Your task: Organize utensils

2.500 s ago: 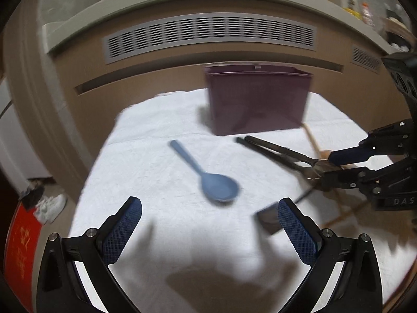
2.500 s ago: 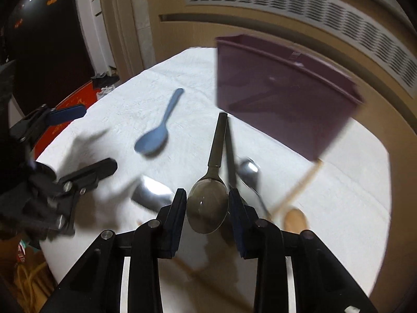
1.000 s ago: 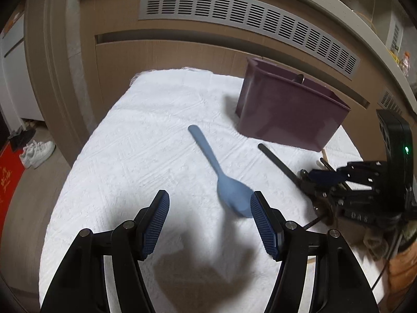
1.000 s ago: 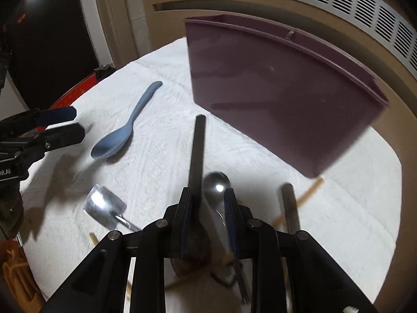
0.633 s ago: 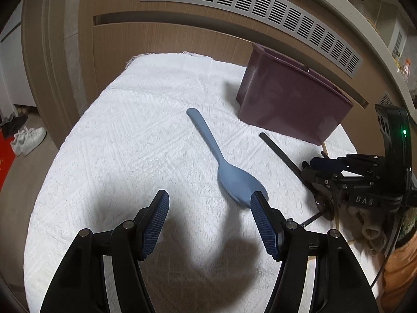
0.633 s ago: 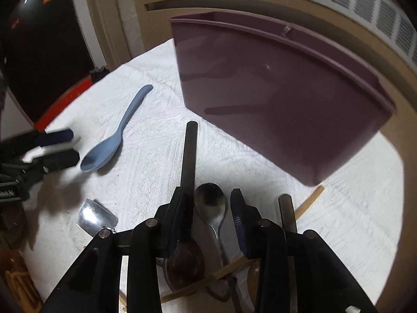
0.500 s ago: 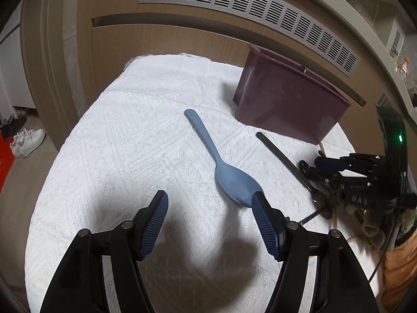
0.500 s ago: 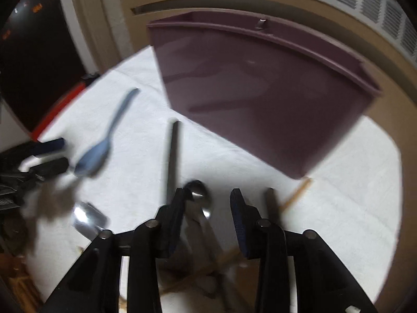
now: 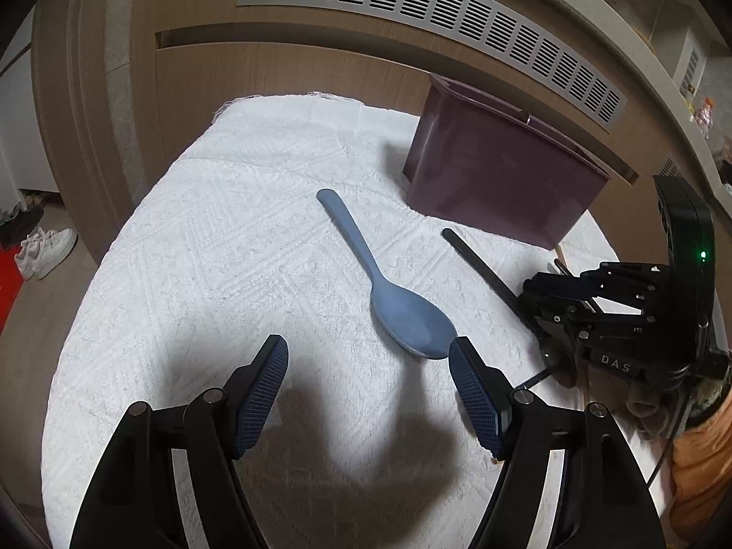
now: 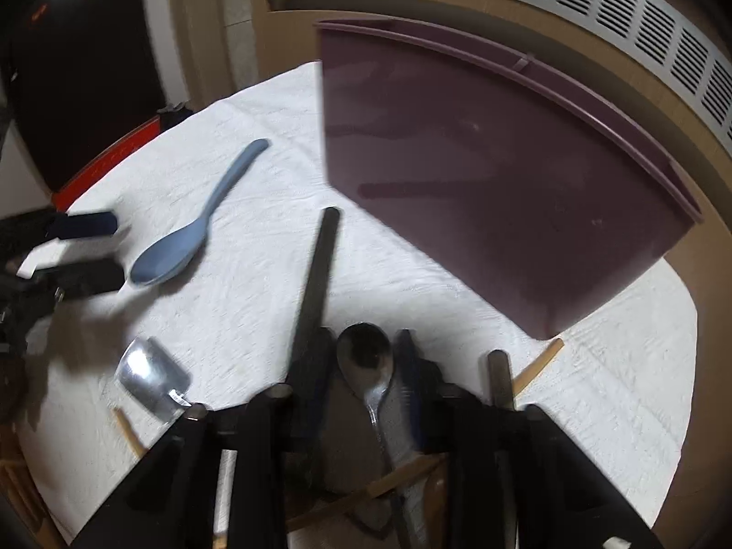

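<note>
the blue spoon (image 9: 402, 302) is matte plastic, its flat handle angled toward the worktop's (image 9: 228, 238) far edge, its bowl lying just ahead of the left tool (image 9: 368, 357), whose pads are spreading with nothing between them. near the right edge the right tool (image 10: 361, 343) is closing around a shiny steel spoon (image 10: 366, 357); whether its pads press yet cannot be told. the purple bin (image 9: 498, 183) stands at the far edge.

A white textured cloth (image 9: 219, 247) covers the table, behind it a tan wooden cabinet front (image 9: 274, 73) with a long grey slatted vent (image 9: 411, 4), and pale sneakers (image 9: 45, 249) lie on the brown floor (image 9: 27, 366).
</note>
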